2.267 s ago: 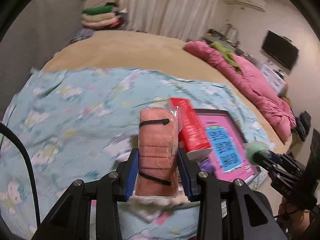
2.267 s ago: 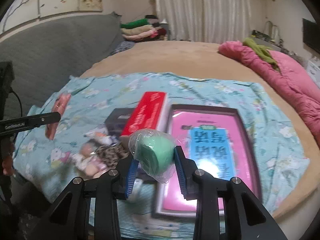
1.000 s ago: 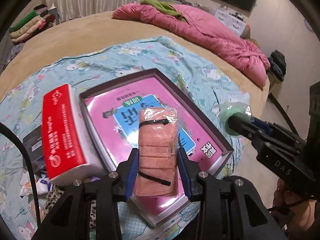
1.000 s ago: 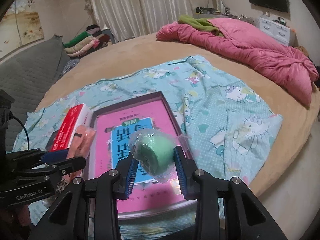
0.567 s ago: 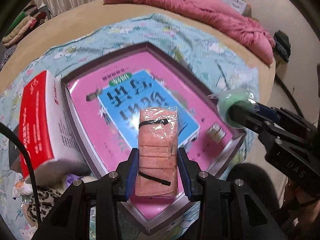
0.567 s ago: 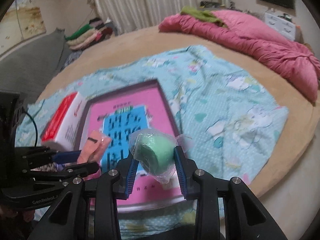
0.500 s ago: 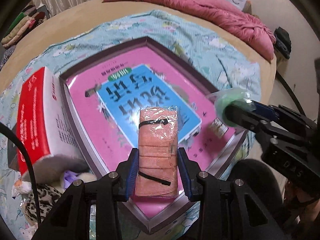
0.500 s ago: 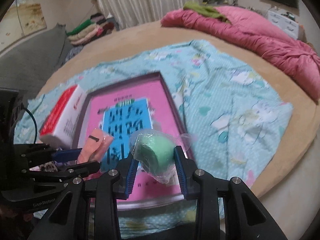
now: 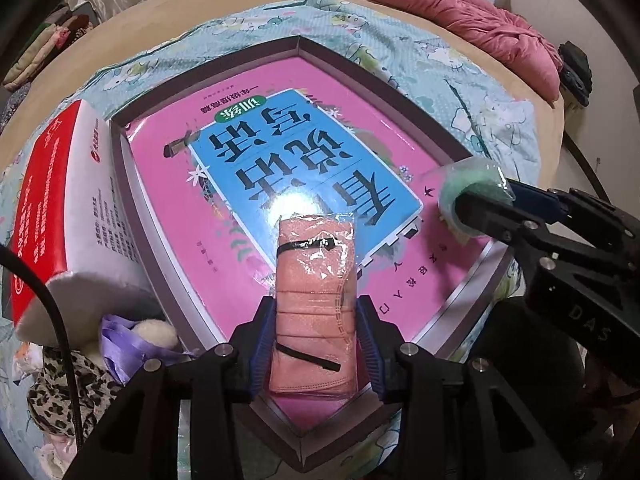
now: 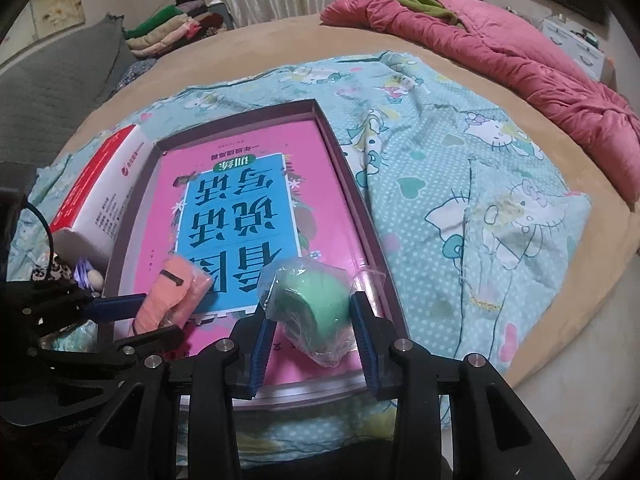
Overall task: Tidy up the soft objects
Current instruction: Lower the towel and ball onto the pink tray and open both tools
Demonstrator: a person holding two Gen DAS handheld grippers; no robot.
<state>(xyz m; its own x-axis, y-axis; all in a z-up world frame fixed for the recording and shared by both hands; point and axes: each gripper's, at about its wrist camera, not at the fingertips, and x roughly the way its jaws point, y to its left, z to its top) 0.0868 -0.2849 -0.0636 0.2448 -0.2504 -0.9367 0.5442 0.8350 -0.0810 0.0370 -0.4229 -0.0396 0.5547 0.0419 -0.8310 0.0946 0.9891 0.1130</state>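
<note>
A peach cloth packet (image 9: 314,280) in clear wrap with black ties sits upright between the blue pads of my left gripper (image 9: 316,312), which is shut on it. It hangs over the near end of a pink book in a dark-rimmed shallow box (image 9: 360,60). My right gripper (image 10: 312,312) holds a green roll (image 10: 308,296) in crinkled plastic over the box's near right corner (image 10: 384,280); its jaws are opening, and the pads still touch the roll. The right wrist view shows the left gripper (image 10: 152,316) and the peach packet (image 10: 176,288) at lower left.
A red and white carton (image 9: 60,200) leans on the box's left side. Leopard-print cloth (image 9: 60,392) and a purple-ribboned plush (image 9: 132,332) lie below it. A blue cartoon-print sheet (image 10: 460,160) covers the round tan bed; a pink quilt (image 10: 520,52) lies far right.
Both grippers have sunk toward the box and tipped further down, so the pink book fills more of each view. The peach packet and the green roll stay between their jaws.
</note>
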